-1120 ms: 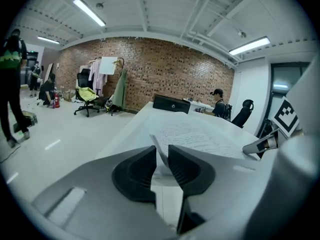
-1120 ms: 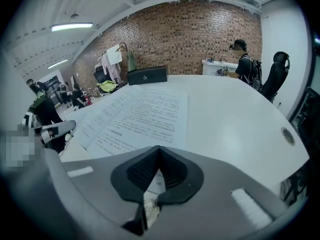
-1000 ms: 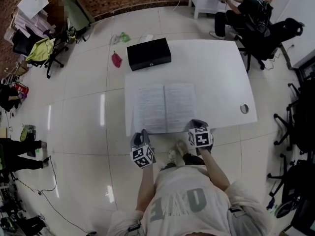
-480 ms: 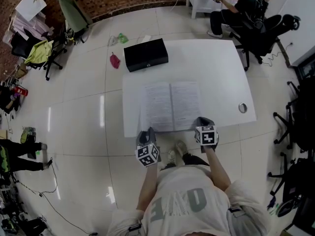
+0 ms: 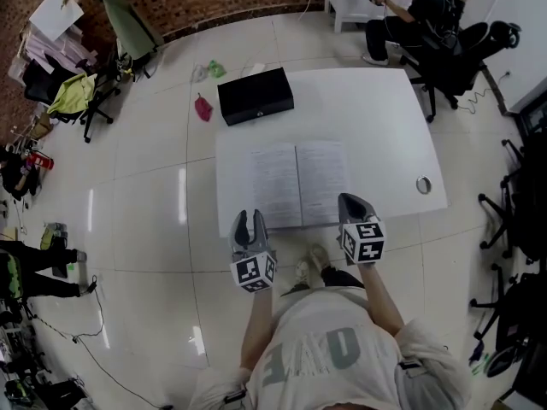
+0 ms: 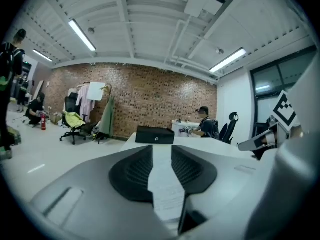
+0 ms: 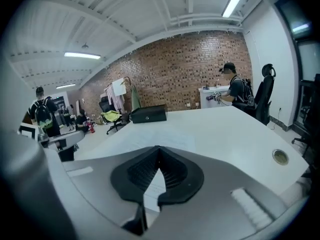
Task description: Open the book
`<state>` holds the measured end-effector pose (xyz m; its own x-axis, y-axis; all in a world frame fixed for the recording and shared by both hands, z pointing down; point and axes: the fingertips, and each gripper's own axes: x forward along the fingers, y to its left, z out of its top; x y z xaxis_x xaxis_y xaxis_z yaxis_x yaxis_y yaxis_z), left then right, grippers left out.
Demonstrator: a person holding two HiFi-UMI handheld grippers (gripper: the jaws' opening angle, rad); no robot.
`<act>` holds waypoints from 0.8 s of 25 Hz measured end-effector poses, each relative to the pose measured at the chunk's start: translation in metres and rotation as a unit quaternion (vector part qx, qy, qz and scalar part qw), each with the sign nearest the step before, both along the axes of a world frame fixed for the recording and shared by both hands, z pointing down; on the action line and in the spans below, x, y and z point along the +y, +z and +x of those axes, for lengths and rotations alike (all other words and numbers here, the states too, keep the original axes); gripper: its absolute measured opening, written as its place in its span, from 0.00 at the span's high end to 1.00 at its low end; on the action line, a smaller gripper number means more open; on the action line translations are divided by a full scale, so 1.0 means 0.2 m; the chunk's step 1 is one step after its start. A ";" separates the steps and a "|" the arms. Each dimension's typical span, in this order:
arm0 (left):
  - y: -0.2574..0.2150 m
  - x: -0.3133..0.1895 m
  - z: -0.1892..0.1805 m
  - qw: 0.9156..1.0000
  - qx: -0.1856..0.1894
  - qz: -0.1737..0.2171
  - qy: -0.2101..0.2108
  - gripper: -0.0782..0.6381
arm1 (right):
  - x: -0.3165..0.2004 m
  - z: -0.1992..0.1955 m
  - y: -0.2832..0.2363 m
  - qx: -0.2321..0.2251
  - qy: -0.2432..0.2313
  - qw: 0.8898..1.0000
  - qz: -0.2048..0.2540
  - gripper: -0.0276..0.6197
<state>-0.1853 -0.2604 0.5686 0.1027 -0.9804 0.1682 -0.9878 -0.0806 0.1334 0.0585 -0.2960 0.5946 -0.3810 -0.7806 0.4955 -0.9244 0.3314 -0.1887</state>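
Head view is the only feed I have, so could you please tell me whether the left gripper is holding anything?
Observer: No. In the left gripper view, the left gripper has its jaws apart and opening, with nothing between them.
Operator: Thank you. What shows through that gap?
Observer: A printed page of the open book, lying beyond the jaws.
Operator: And the right gripper, please?
Observer: In the right gripper view, the right gripper has its jaws shut tip to tip, and it holds nothing.
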 end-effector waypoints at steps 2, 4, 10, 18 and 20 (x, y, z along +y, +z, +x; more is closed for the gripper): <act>-0.14 -0.02 0.05 0.999 0.006 0.038 0.033 0.86 | 0.02 -0.01 -0.05 -0.012 0.004 1.000 0.008 0.95; -0.26 -0.02 0.06 0.996 0.017 0.069 0.047 0.87 | 0.04 -0.03 -0.11 -0.030 0.011 0.999 0.014 0.95; -0.39 0.06 0.06 0.993 0.013 0.093 0.072 0.87 | 0.21 -0.07 -0.26 -0.062 0.028 0.997 0.041 0.95; -0.38 0.29 0.12 0.989 0.024 0.105 0.099 0.87 | 0.61 -0.14 -0.38 -0.056 0.019 0.996 0.074 0.95; -0.43 0.40 0.17 0.988 0.022 0.112 0.101 0.87 | 0.70 -0.15 -0.40 -0.063 0.013 0.995 0.080 0.95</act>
